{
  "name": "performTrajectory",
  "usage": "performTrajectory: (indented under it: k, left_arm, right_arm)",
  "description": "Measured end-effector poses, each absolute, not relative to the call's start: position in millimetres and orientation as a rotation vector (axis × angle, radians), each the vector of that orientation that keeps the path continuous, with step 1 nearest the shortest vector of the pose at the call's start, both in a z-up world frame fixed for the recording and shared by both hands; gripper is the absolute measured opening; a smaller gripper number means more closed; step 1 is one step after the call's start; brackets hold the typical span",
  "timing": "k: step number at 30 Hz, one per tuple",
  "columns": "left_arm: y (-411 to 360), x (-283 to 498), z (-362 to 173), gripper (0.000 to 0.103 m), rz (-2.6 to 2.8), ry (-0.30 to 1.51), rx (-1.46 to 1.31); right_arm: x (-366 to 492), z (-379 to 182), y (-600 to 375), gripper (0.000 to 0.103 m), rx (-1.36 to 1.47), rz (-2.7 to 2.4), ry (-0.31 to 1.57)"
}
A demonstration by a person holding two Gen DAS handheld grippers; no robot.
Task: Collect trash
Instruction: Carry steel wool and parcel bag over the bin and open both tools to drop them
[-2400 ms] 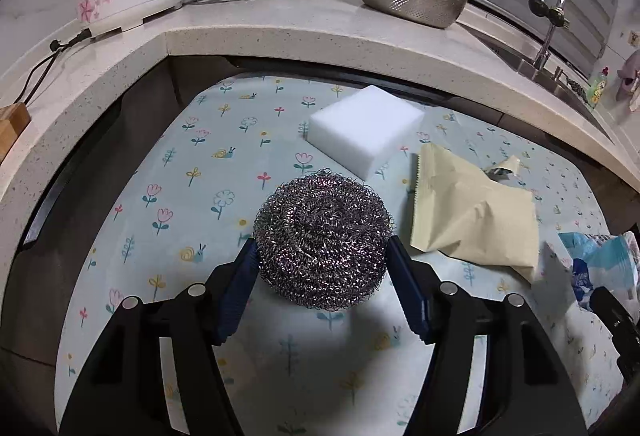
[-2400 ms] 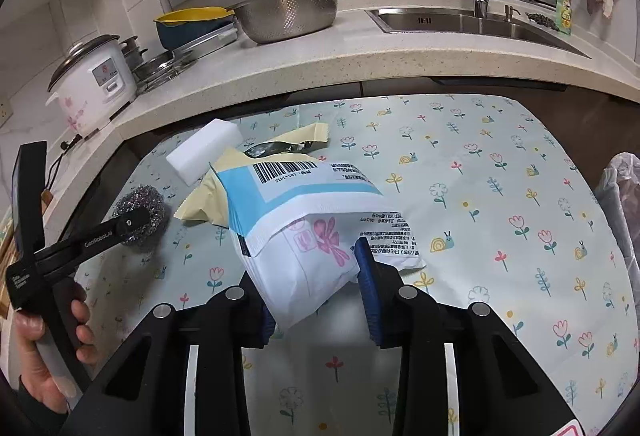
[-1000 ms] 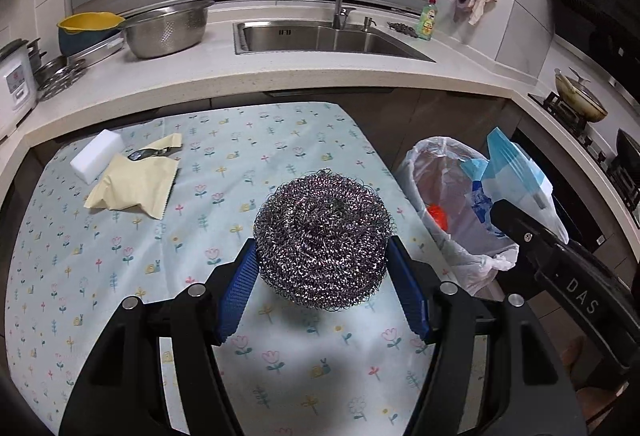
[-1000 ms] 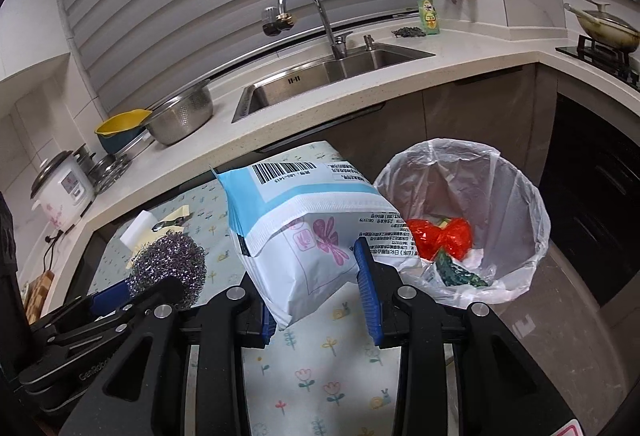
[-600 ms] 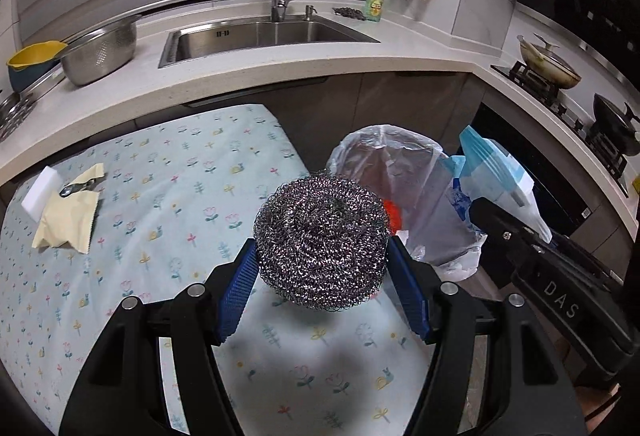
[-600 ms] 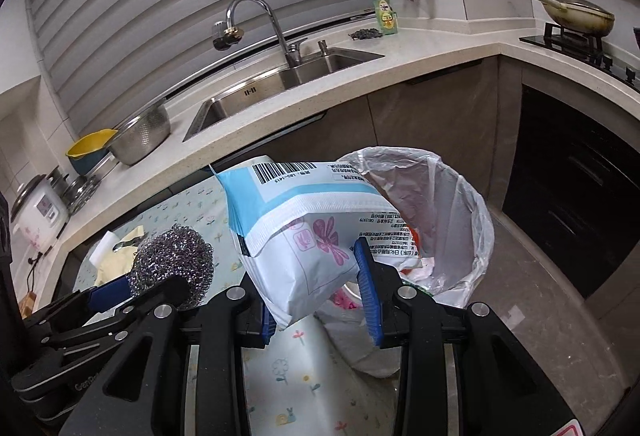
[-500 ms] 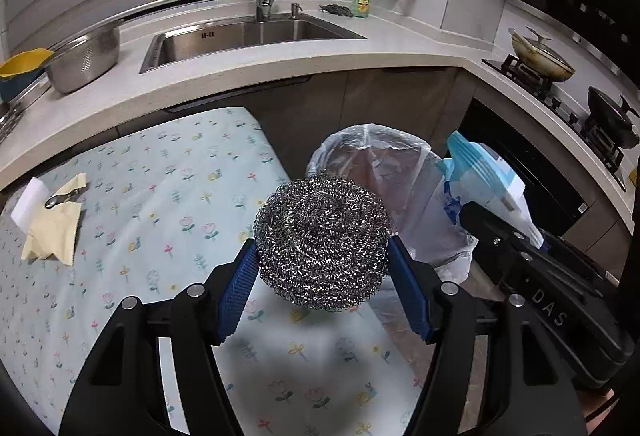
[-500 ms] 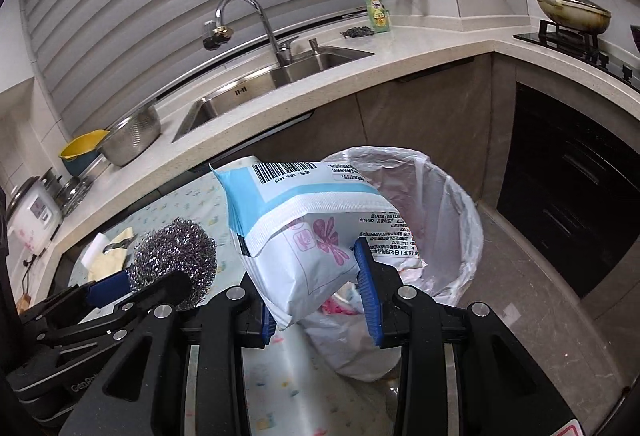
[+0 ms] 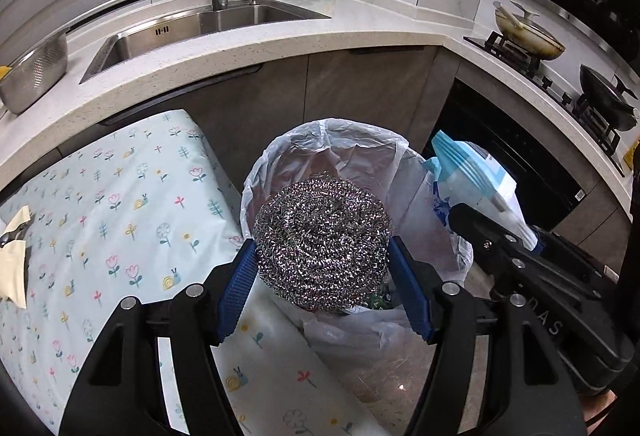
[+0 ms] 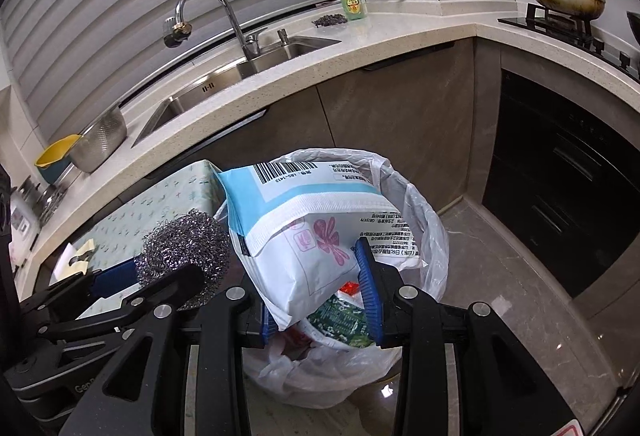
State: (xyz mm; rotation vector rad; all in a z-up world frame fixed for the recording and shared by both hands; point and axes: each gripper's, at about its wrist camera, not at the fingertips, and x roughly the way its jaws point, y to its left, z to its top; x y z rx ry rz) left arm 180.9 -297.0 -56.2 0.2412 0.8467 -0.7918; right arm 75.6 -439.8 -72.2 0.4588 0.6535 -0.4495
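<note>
Bin lined with a white bag (image 9: 352, 140), standing on the floor just off the table's (image 9: 120, 204) corner, open mouth directly below both loads. Blue-and-white mailer pouch (image 10: 316, 220) clamped in the right gripper (image 10: 320, 296), long axis tilted over the bin's middle. Steel scourer (image 9: 322, 242) pinched in the left gripper (image 9: 324, 288), over the near rim by the table's edge.

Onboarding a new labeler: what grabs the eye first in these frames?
The steel wool scrubber clamped in the left claw, hanging over the bag-lined trash bin. Beside it, the right claw grips a blue-and-white plastic package above the same bin.
</note>
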Motion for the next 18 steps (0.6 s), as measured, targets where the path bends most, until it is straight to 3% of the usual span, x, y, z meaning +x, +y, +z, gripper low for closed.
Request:
performTrajectory:
  k: [8,16,18]
  left_arm:
    - [-303,190,-65,0.066,-0.780,0.862,0.233]
    - [-295,203,-61,0.074,-0.763,0.852,0.202]
    - [-292,205,-59,0.075,-0.757,0.848,0.196]
  right_arm:
    - [86,-78,-444,0.038,0.455,-0.449,0.663]
    - [91,-76,-449,0.056,0.465,-0.453,0.654]
    - [91,-74,-447,0.057,0.459,-0.455,0.649]
